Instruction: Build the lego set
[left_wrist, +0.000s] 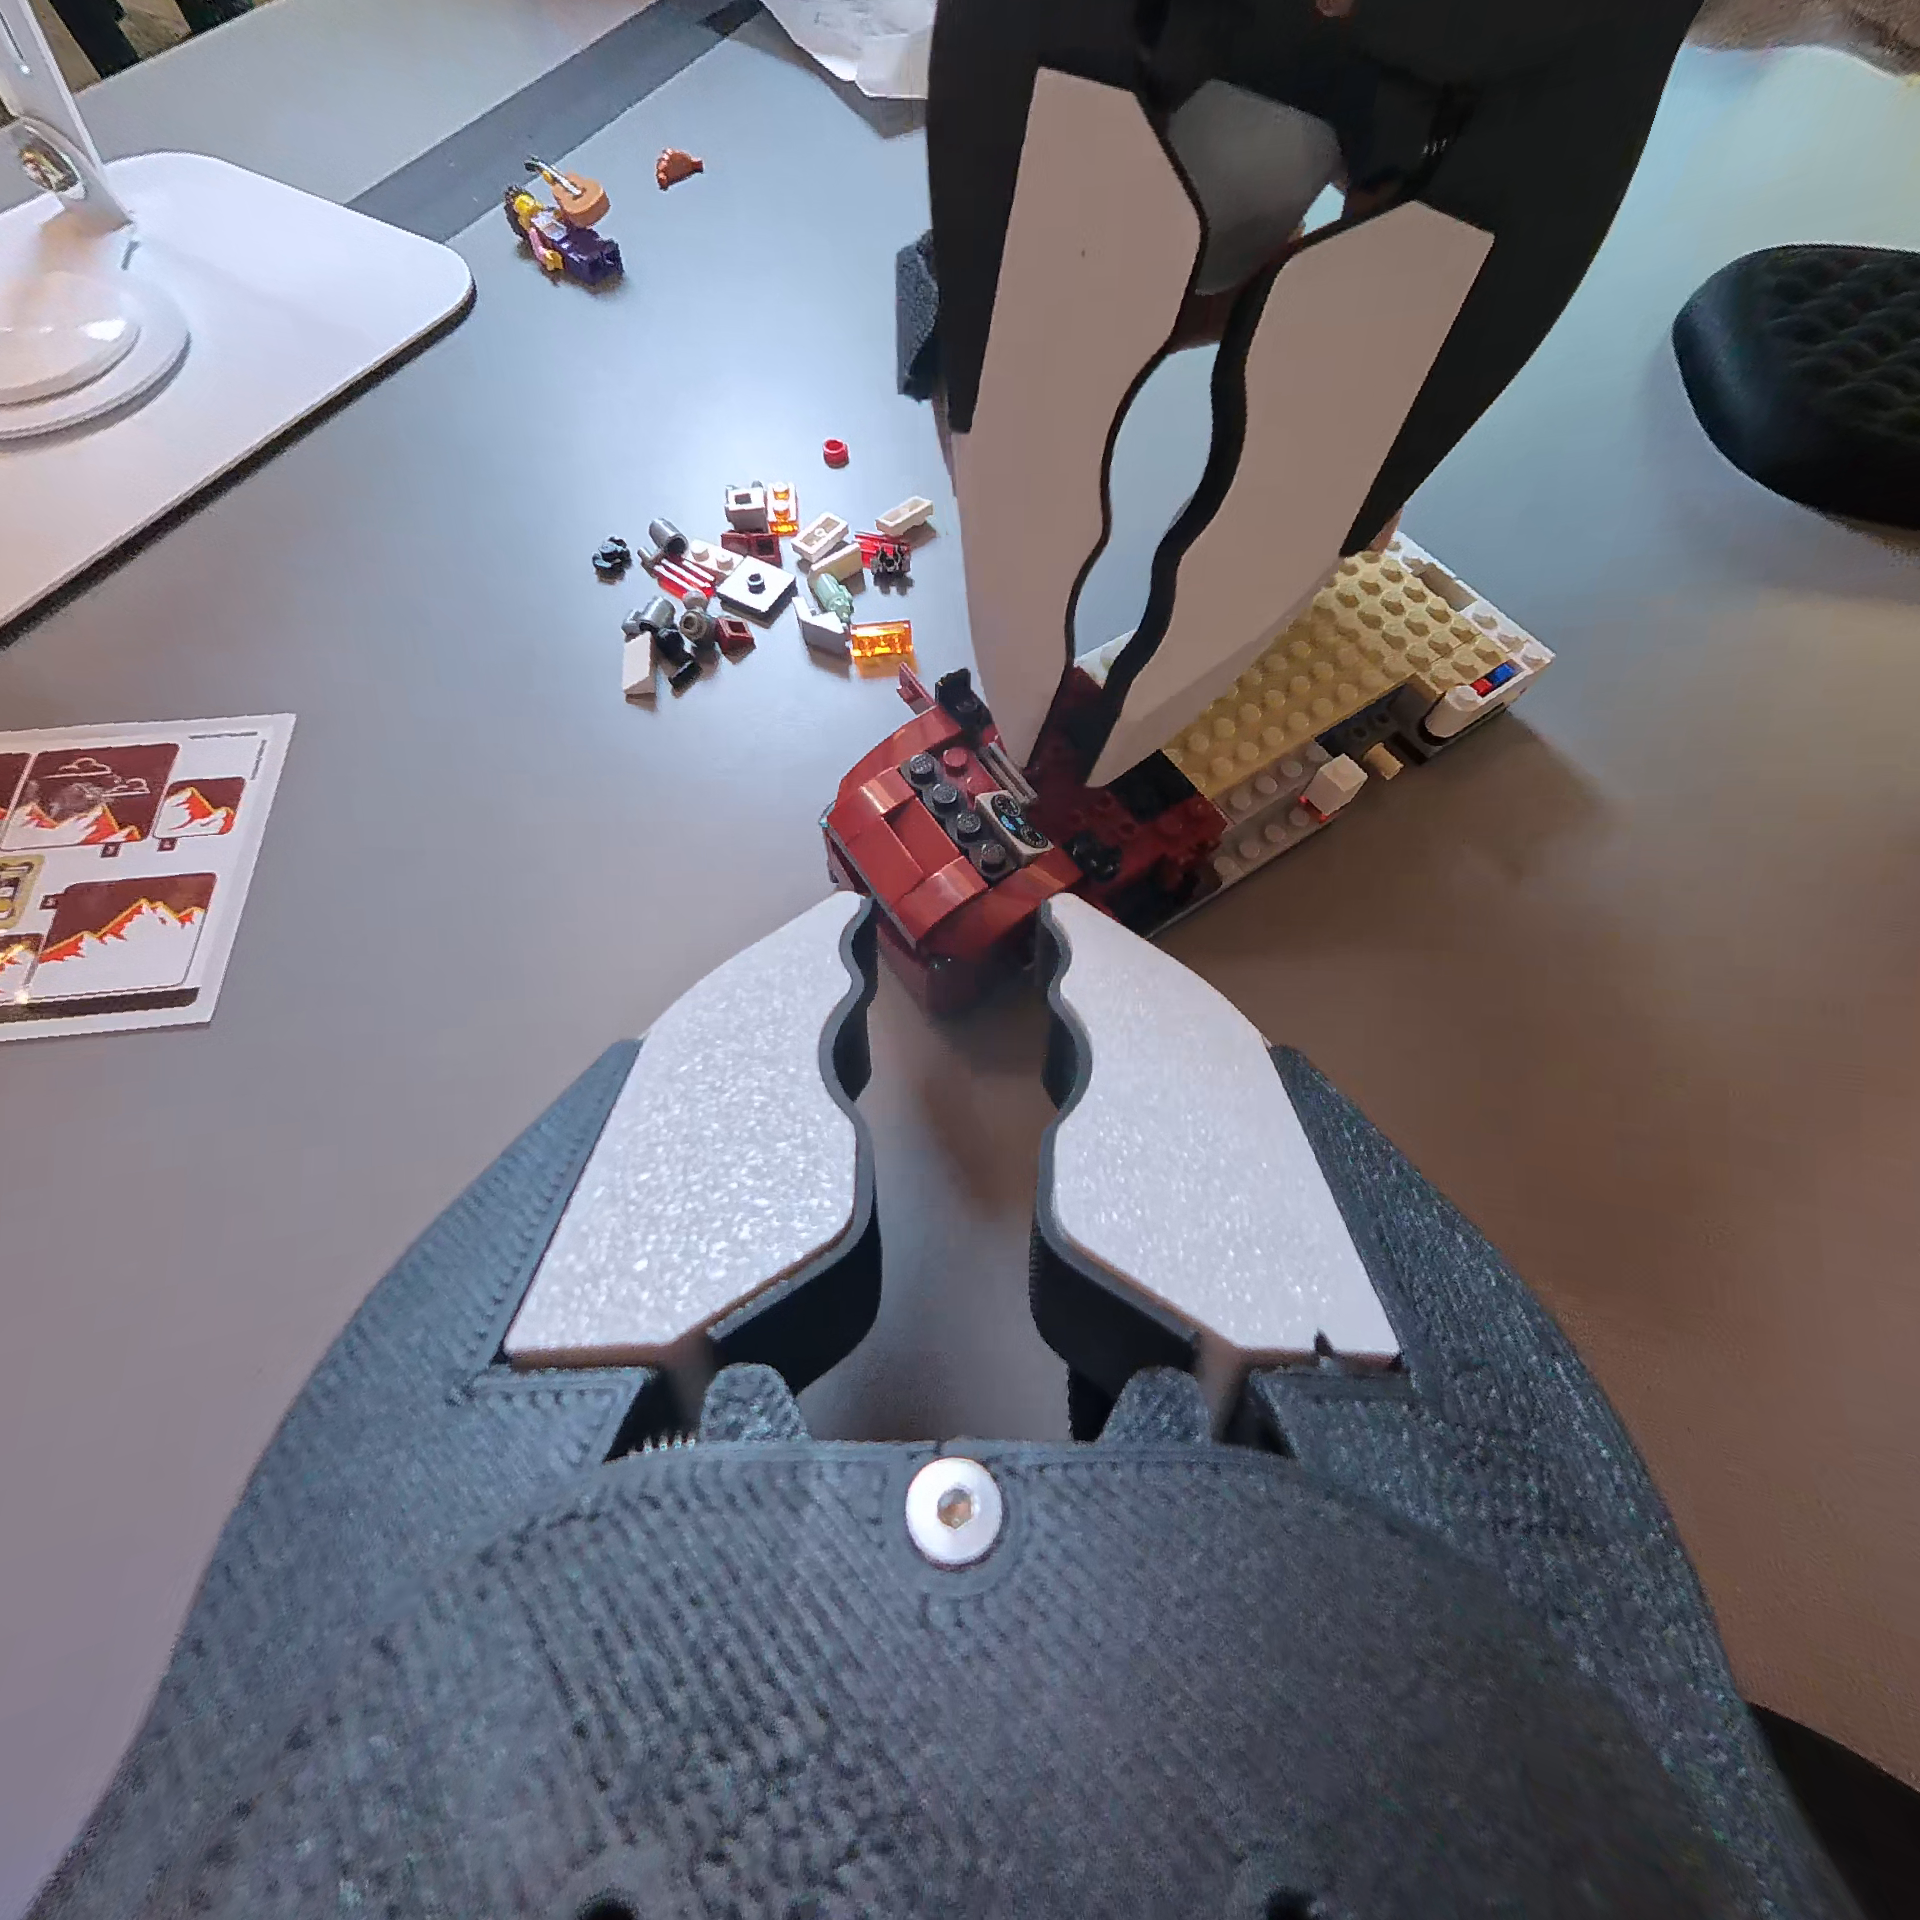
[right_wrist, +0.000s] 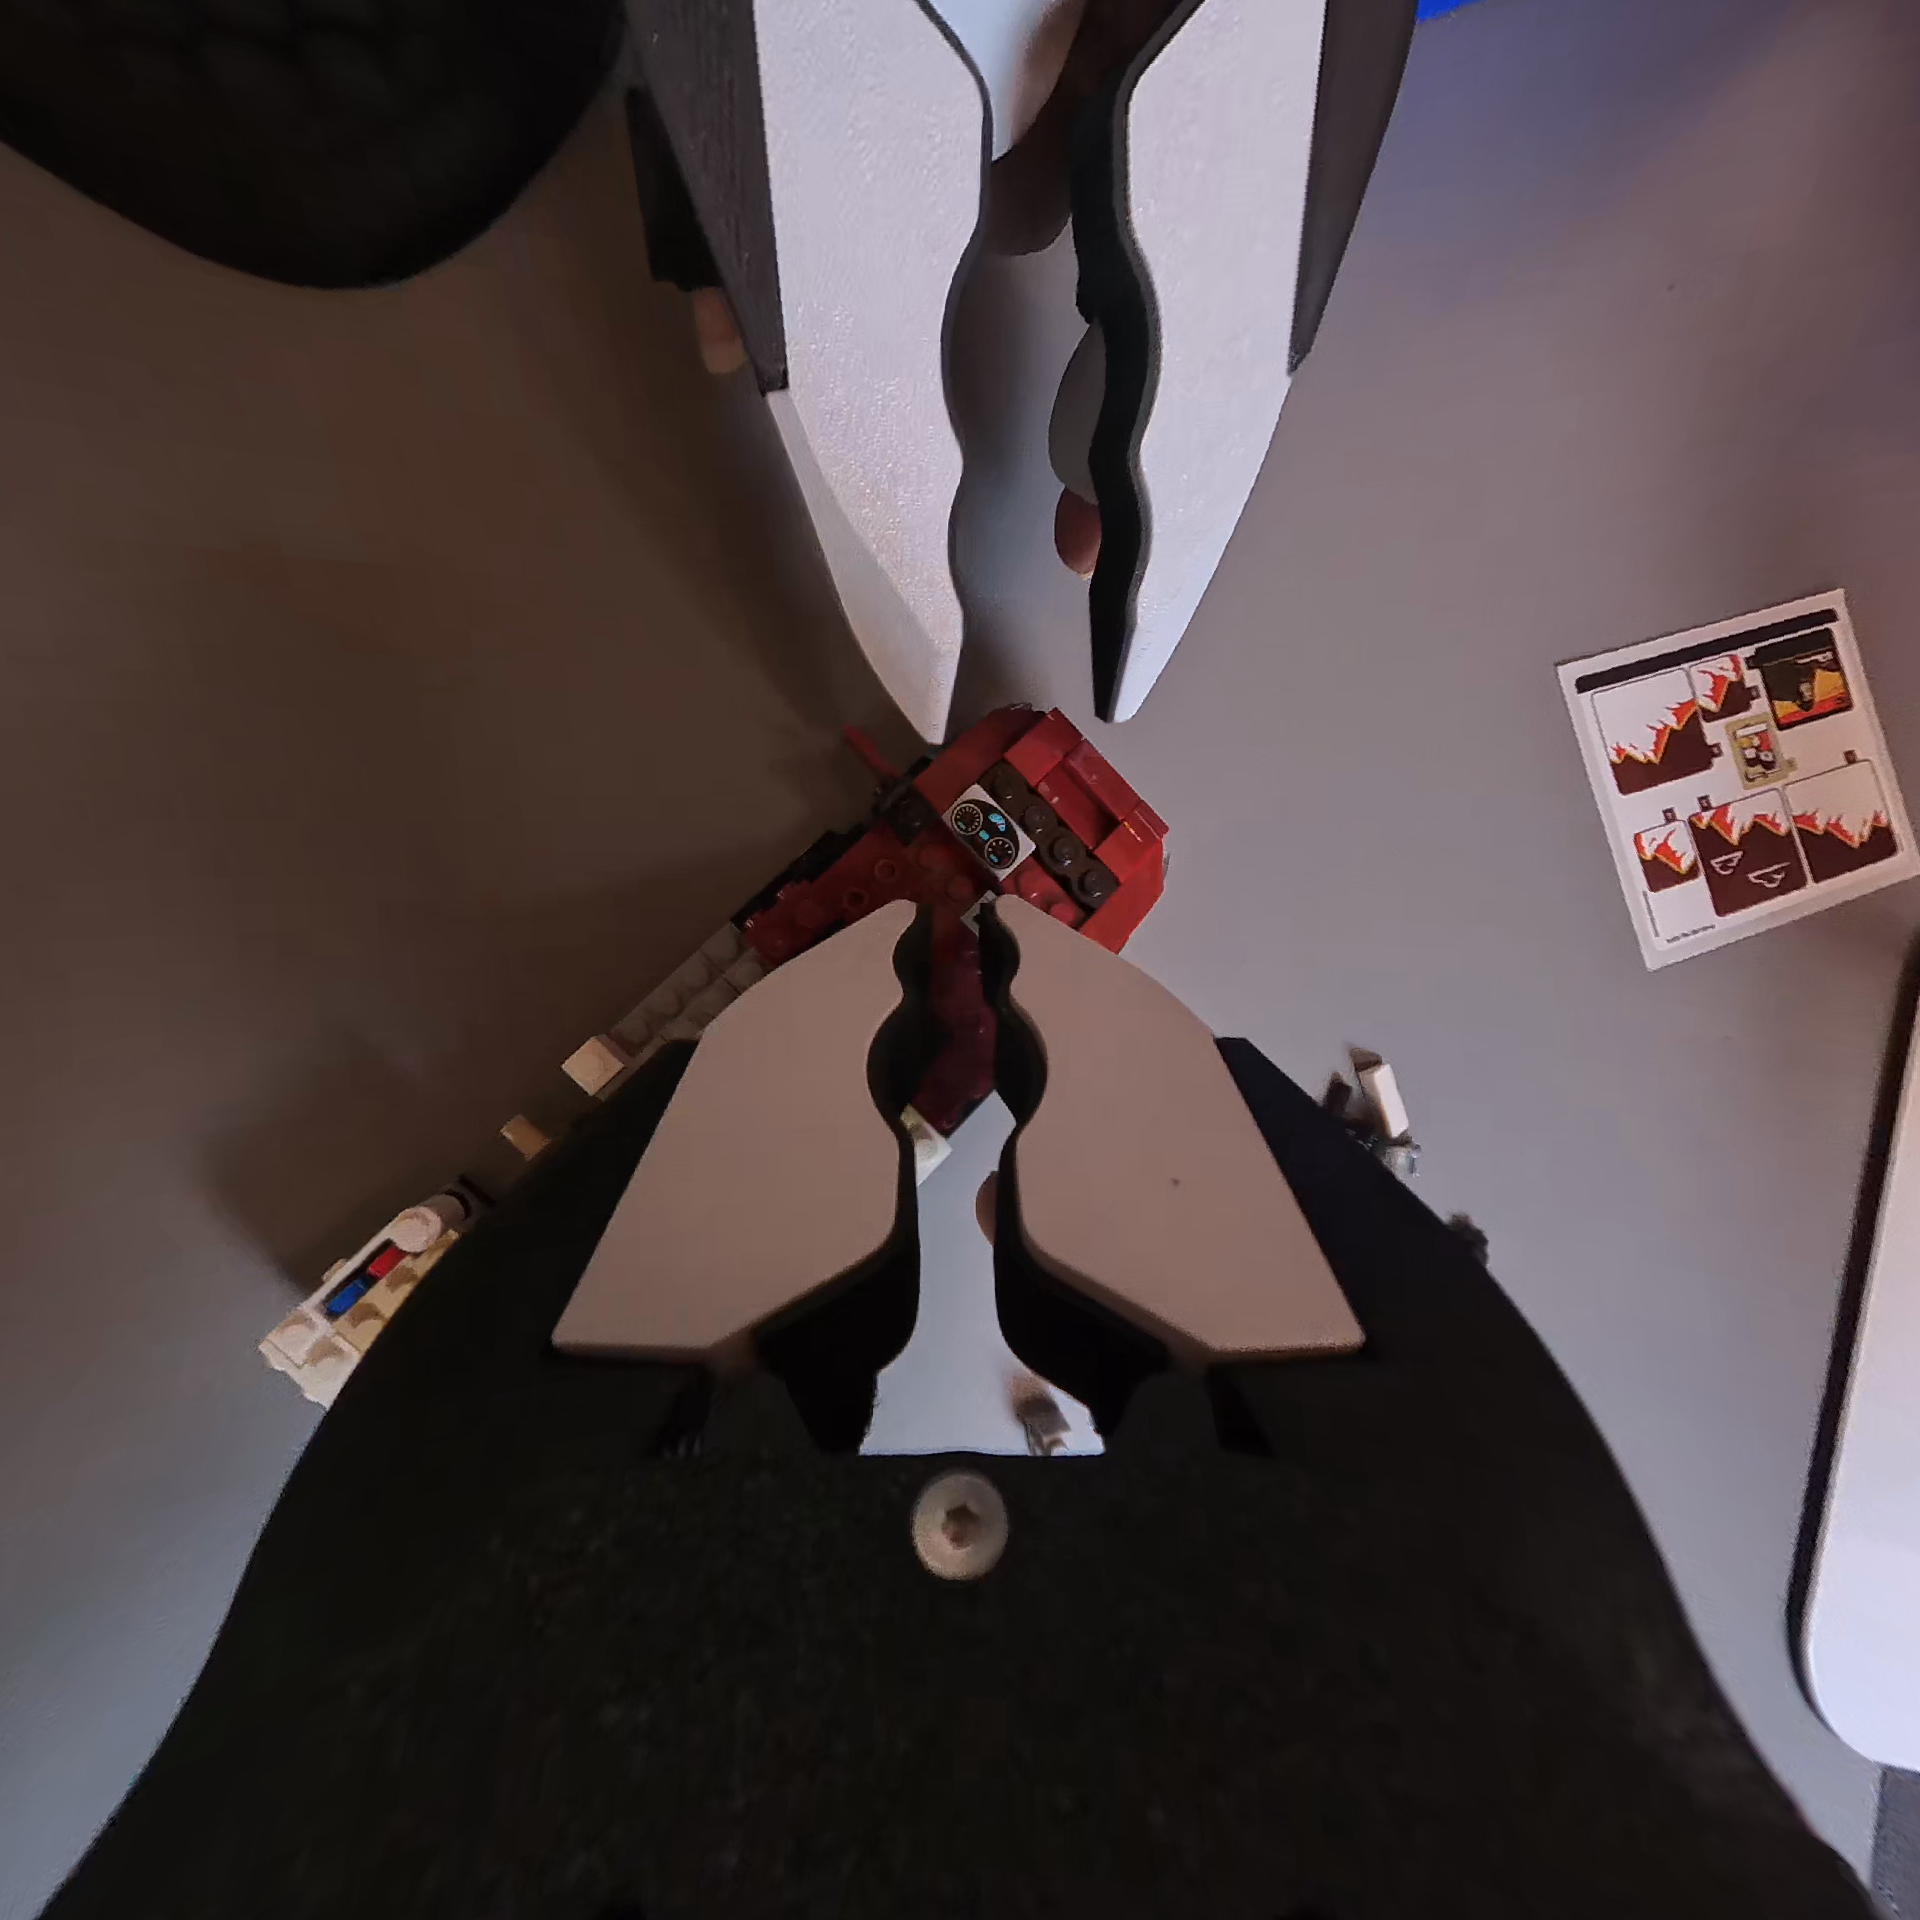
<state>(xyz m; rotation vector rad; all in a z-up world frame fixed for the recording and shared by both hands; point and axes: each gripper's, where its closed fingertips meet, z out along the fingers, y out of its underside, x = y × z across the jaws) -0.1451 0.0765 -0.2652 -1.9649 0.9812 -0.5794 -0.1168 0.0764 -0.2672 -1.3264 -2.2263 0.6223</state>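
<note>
At mid-worktop (left_wrist: 1455, 1039) lies a dark-red and tan brick vehicle (left_wrist: 935, 831). The left hand-held gripper (left_wrist: 956, 920) stands part open astride its near nose, with no firm press evident. The right hand-held gripper (left_wrist: 1070, 764), open a slit, tips into the red floor behind, gripping nothing evident. Loose bricks (left_wrist: 769, 582) lie far left, with no container.

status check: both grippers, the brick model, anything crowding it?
Left gripper open, fingertips either side of brick vehicle's dark red nose. Right gripper narrowly parted over its red floor. Loose bricks close by.
</note>
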